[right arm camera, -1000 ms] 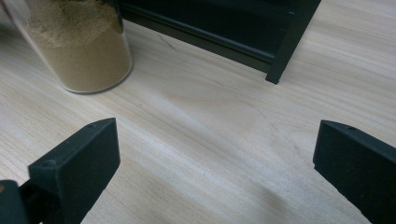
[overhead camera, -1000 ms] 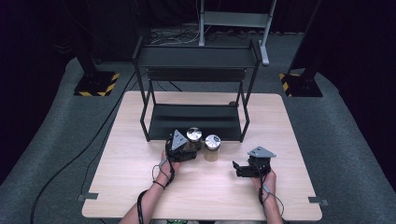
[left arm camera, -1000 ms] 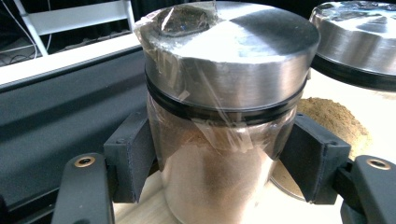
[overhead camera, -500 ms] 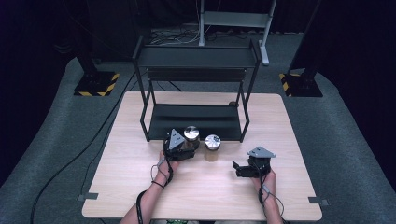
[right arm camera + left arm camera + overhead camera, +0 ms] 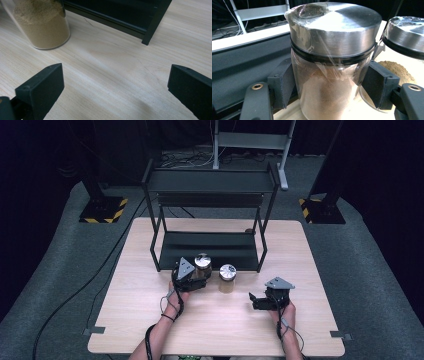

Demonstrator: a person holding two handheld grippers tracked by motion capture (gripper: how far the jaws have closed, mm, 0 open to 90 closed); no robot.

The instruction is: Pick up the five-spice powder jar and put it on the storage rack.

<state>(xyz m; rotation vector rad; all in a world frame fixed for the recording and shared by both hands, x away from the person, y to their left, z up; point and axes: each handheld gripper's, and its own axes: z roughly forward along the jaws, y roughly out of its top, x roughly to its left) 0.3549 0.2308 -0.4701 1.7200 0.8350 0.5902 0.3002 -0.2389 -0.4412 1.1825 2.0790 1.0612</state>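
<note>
A glass jar of reddish-brown powder (image 5: 329, 75) with a steel lid (image 5: 202, 261) stands at the front edge of the black rack's lower shelf (image 5: 210, 247). My left gripper (image 5: 200, 278) is shut on it, the pads (image 5: 283, 85) pressing its glass sides below the lid; the jar's base is cut off from view. A second jar of tan powder (image 5: 227, 279) stands just right of it, and its body (image 5: 42, 25) appears in the right gripper view. My right gripper (image 5: 254, 301) lies low over the table to the right, open, jaws pointing left with bare wood between them (image 5: 115, 85).
The black two-level rack (image 5: 210, 180) stands at the table's far middle; one of its legs (image 5: 155, 22) is close ahead of the right gripper. Light wood table (image 5: 125, 320) has free room at front and both sides. Cables trail from both hands.
</note>
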